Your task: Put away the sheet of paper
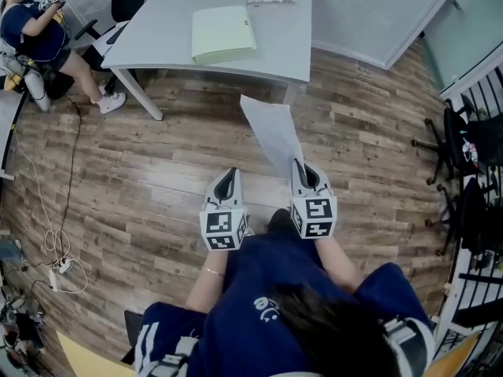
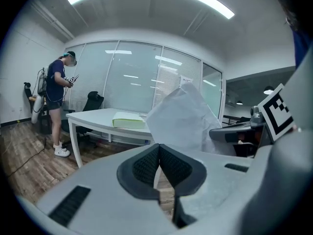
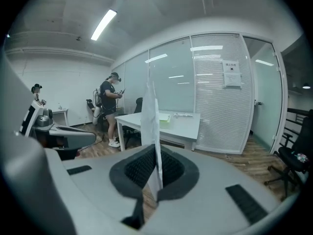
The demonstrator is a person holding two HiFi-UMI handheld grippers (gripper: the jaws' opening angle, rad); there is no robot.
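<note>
Grips the white sheet of paper (image 1: 273, 130) by its near edge in the right gripper (image 1: 303, 168), jaws closed on it, sheet standing on edge and reaching away toward the far grey table (image 1: 157, 30). Holds the left gripper (image 1: 228, 176) just left of it, jaws shut together on nothing. Stands on the wood-plank floor (image 1: 157, 187), near side of the table bearing a pale green folder (image 1: 223, 34).

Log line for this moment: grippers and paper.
left gripper: shut, empty | right gripper: shut on paper | paper: held in air, short of table
</note>
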